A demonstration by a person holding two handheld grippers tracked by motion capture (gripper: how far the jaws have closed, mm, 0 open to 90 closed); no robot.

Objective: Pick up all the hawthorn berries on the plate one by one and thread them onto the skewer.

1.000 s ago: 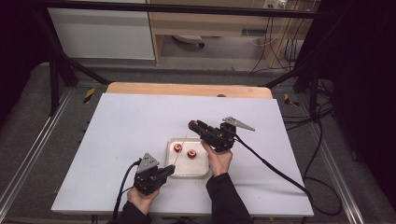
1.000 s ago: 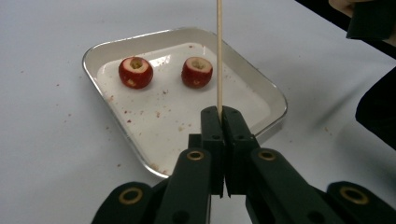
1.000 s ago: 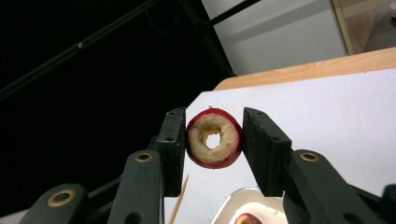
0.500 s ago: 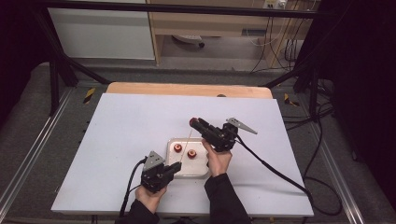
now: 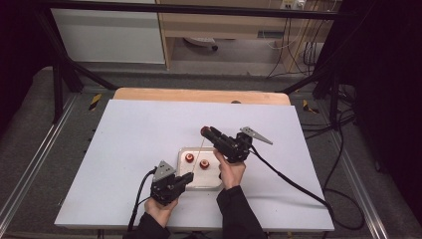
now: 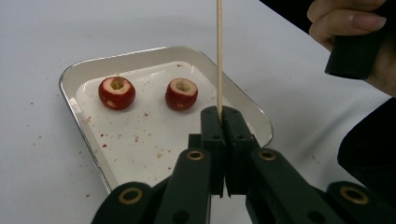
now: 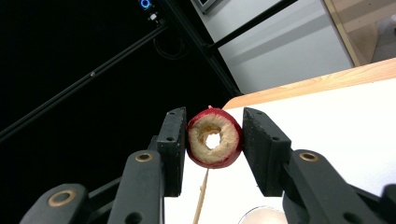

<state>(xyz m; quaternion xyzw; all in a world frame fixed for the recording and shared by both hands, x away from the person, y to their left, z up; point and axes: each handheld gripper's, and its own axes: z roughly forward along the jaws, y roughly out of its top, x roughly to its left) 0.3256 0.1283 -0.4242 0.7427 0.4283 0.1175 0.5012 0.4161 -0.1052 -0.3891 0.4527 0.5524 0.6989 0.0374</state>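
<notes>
My left gripper [image 6: 222,114] is shut on a thin wooden skewer [image 6: 218,46] that stands upright, low at the near edge of the metal tray [image 6: 70,77]. Two cored red fruits [image 6: 116,92] [image 6: 181,93] lie in the tray. My right gripper [image 7: 212,126] is shut on a third cored red fruit [image 7: 214,138], held above the tray's far side, hole towards its camera. The skewer [image 7: 201,196] runs up to this fruit from below; whether it pierces it I cannot tell. From above, the left gripper [image 5: 186,178], right gripper [image 5: 205,131] and tray [image 5: 185,151] sit mid-table.
The tray rests on a white sheet [image 5: 129,134] over a wooden table [image 5: 199,94]. Red crumbs lie scattered in the tray and beside it. Each gripper trails a black cable [image 5: 293,184] towards the near edge. Dark frame bars [image 5: 59,74] stand around the table.
My left gripper has shifted slightly right, closer to the tray's near edge. The right gripper and its fruit have stayed where they were.
</notes>
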